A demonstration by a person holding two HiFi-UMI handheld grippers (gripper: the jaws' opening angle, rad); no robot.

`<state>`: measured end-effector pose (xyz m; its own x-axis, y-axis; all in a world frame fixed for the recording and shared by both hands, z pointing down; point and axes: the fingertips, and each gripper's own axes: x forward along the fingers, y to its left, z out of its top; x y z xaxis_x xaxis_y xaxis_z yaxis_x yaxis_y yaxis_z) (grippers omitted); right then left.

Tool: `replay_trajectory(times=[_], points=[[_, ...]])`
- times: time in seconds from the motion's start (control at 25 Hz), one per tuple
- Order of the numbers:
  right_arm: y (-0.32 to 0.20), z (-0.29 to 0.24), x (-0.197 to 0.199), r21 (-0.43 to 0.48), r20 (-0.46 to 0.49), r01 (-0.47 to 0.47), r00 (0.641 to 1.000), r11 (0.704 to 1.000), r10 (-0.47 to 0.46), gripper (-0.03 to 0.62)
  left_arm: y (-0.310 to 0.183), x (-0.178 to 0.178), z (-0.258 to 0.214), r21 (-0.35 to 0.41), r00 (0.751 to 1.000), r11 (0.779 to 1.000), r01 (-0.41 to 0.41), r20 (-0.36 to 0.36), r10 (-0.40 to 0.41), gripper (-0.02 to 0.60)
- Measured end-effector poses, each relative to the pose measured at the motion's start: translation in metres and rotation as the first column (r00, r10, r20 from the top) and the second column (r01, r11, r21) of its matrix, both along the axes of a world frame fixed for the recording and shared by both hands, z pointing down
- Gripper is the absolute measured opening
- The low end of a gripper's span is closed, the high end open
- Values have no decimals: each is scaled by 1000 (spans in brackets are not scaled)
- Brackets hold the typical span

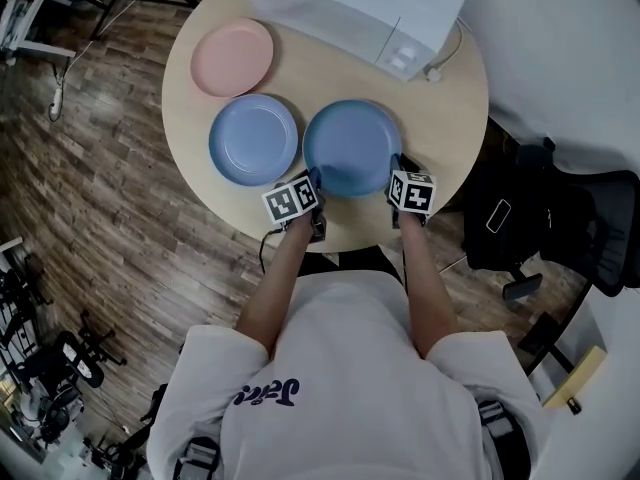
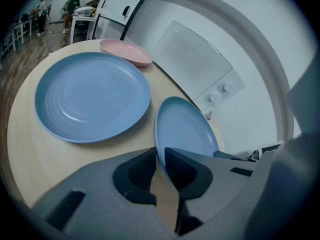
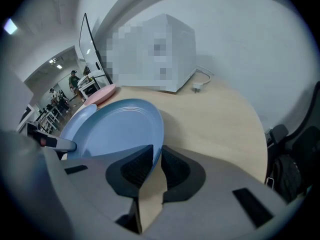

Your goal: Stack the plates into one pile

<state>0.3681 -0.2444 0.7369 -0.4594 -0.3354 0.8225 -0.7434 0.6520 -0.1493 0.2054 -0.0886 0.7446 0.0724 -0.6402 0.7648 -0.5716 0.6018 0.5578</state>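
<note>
1. Left gripper (image 1: 316,180) (image 2: 160,156): fingers (image 2: 186,170) closed onto the near-left rim of the dark blue plate (image 1: 352,146) (image 2: 185,129). The rim edge sits pinched between the pads.
2. Right gripper (image 1: 397,168) (image 3: 156,154): fingers (image 3: 131,170) clamped on the same plate's near-right rim, with the thin edge caught between them. The plate spreads away from both grippers.
3. Dark blue plate (image 3: 120,129): at the near edge of the round counter (image 1: 440,108), held from two sides. Cannot tell whether it has left the counter.
4. Light blue plate (image 1: 254,139) (image 2: 90,96): flat on the counter just left of the dark blue plate, rims nearly touching.
5. Pink plate (image 1: 232,56) (image 2: 127,51): further back and left of the dark blue plate, beyond the light blue one and close to it.
6. White appliance (image 1: 370,8): farthest, behind the dark blue plate at the counter's far edge.
</note>
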Motion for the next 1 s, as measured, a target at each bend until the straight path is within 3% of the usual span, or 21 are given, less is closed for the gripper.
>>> replay_trajectory(times=[0.32, 0.56, 0.8, 1.0], points=[[-3, -32, -14, 56, 43, 17, 999, 998, -19, 63, 0, -10, -35, 60, 999, 998, 31, 20, -33, 61], [13, -44, -55, 71, 69, 103, 992, 992, -108, 63, 31, -36, -44, 70, 991, 990, 126, 27, -128, 61], [44, -49, -117, 77, 84, 241, 965, 967, -248, 63, 80, -73, -45, 66, 962, 962, 265, 45, -268, 61], [77, -54, -163, 87, 96, 359, 925, 929, -367, 63, 122, -102, -50, 70, 925, 931, 359, 107, -365, 60]])
